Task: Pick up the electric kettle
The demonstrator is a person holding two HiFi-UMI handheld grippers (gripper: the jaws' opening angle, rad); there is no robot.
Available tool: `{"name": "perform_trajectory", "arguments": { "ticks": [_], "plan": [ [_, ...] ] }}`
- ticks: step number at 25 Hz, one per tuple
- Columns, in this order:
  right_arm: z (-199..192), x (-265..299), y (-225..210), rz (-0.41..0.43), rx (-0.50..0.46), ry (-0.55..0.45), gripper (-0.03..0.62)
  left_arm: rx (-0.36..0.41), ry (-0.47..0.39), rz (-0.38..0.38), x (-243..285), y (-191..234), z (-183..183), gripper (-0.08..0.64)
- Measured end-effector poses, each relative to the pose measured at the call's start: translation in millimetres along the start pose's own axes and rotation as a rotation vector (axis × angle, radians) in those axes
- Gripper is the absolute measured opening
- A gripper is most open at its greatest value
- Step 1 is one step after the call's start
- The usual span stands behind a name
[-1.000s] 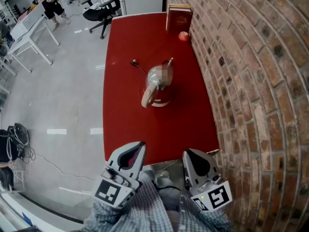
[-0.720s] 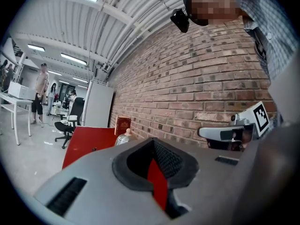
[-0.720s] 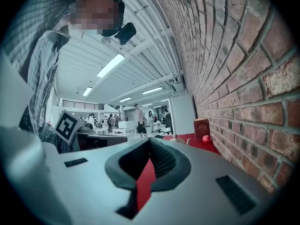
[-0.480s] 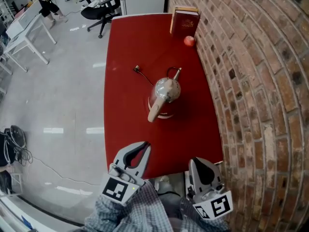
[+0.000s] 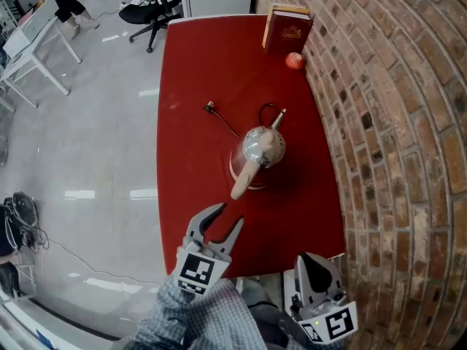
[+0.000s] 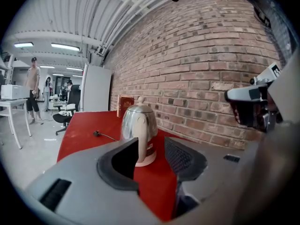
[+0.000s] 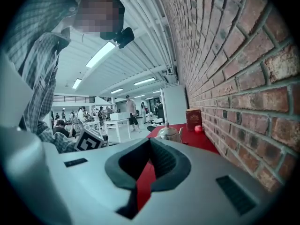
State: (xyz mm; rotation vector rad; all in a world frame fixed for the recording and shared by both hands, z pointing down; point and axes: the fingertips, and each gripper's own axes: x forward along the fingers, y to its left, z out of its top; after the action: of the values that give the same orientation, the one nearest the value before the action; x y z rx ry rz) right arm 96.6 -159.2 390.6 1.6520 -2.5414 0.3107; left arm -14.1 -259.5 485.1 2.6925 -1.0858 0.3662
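The electric kettle [image 5: 260, 152] stands upright on the red tabletop [image 5: 197, 71], its pale handle [image 5: 243, 183] turned toward the left tool [image 5: 228, 216]. That tool's jaws have just been opening and stand wide apart with nothing between them, short of the kettle. The right tool [image 5: 308, 261], jaws closed and empty, hangs farther from the kettle at the tabletop's near edge. Beyond the kettle, a book [image 5: 287, 28] and a round red object [image 5: 294, 61] sit by the brick wall [image 5: 394, 122]. A cord [image 5: 226, 122] trails from the kettle.

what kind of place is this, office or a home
Most likely an open-plan office or lab, not a home: white desks and a black office chair stand beyond the red table, with strip lights overhead and a bare brick wall.
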Motion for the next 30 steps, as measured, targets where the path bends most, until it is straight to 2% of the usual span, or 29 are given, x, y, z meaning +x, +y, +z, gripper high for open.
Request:
{"name": "perform_trajectory", "arguments": {
  "ticks": [4,12,18,22,30],
  "plan": [
    [-10.0,3.0,-4.0,-0.016,0.008,0.029,0.008,-0.027,0.037,0.028,19.3,16.9,-21.2,0.17],
    [-22.0,6.8,-4.7,-0.03,0.002,0.067,0.008,-0.066,0.041,0.038,52.7,27.8,-39.9,0.17],
    [-23.4,12.5,-2.9,-0.038,0.01,0.07,0.008,-0.057,0.041,0.036,67.8,29.9,-42.9,0.169],
    [-22.0,17.2,-1.7,-0.038,-0.009,0.065,0.008,-0.064,0.023,0.04,67.6,34.4,-42.9,0.141],
    [-27.5,28.7,-15.1,-0.088,-0.024,0.073,0.008,-0.115,0.0,0.099,63.9,77.8,-40.4,0.135]
  ]
}}
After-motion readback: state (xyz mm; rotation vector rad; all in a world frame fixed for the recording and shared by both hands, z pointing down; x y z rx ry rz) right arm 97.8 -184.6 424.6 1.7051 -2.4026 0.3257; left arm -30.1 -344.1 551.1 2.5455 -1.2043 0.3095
